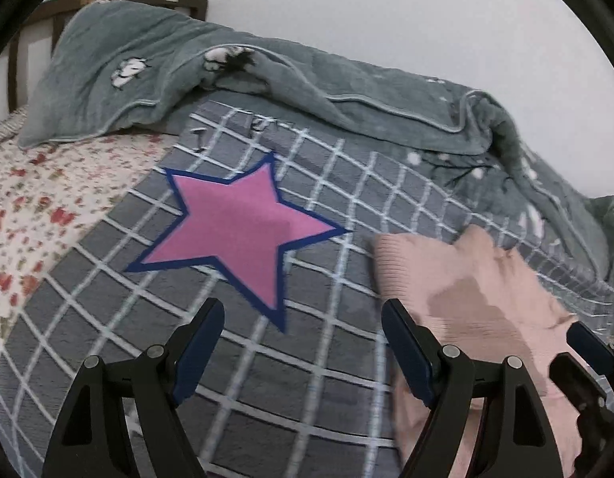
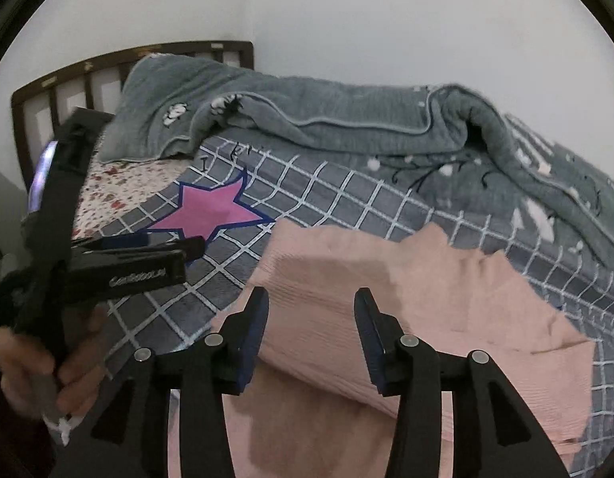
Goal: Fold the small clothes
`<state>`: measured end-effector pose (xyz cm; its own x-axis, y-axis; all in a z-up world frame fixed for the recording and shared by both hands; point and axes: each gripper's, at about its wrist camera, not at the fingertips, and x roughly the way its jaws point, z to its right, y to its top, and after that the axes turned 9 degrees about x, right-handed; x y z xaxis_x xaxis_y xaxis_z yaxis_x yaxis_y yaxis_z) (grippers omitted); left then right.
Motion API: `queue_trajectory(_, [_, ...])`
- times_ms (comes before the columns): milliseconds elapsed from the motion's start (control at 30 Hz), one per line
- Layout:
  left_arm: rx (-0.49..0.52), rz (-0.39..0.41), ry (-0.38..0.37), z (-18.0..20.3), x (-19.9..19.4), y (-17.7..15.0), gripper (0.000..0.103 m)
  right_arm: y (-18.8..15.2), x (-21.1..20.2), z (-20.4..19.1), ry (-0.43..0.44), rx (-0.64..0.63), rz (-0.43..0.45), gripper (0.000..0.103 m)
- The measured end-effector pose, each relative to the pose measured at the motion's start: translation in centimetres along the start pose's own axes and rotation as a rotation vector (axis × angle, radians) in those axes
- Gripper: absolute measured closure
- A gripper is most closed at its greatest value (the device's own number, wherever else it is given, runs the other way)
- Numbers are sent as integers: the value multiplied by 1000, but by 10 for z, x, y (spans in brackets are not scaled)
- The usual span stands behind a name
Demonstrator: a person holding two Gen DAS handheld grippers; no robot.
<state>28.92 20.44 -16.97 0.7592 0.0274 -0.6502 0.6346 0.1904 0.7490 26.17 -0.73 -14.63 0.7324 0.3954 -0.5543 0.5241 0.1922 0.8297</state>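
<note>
Pink knit garment (image 2: 406, 298) lies folded, rumpled on checked blanket (image 2: 326, 199); both grippers gape, empty.

Bed (image 1: 48, 207) bears checked blanket (image 1: 307, 358), pink garment (image 2: 426, 298), grey quilt (image 1: 307, 71).

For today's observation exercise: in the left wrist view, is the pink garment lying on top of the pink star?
No, the pink garment lies on the checked blanket to the right of the pink star, with grid squares showing between them.
</note>
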Motion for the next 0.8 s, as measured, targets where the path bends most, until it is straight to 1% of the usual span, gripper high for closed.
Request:
queue_trajectory(133, [32, 21, -83, 16, -4, -2, 23, -8, -27, 39, -60, -3, 14, 59])
queue_trajectory(200, [50, 15, -129, 27, -5, -4, 23, -14, -38, 68, -107, 8, 18, 59])
queue_trajectory(300, [72, -3, -155, 41, -2, -7, 24, -27, -49, 108, -197, 25, 23, 59])
queue_trajectory(333, [77, -8, -157, 44, -1, -8, 30, -32, -50, 123, -223, 38, 20, 59])
queue_trajectory(367, [84, -16, -159, 47, 1, -9, 39, -37, -50, 136, -236, 58, 11, 59])
queue_trajectory(433, [100, -30, -161, 51, 5, -11, 49, -46, -50, 157, -236, 111, -11, 59])
queue_trajectory(567, [146, -29, -148, 59, 12, -16, 61, -58, -52, 193, -180, 258, -32, 59])
queue_trajectory(600, [155, -31, -147, 60, 14, -16, 62, -58, -51, 197, -177, 273, -45, 59])
queue_trajectory(667, [173, -34, -144, 64, 16, -16, 73, -60, -52, 206, -184, 293, -48, 59])
queue_trajectory(700, [178, -34, -142, 65, 17, -15, 76, -61, -53, 209, -186, 297, -49, 59])
queue_trajectory(767, [188, -30, -149, 69, 17, -15, 91, -65, -53, 214, -206, 300, -62, 59])
queue_trajectory(800, [196, -20, -135, 71, 16, -15, 93, -67, -53, 217, -218, 303, -70, 59])
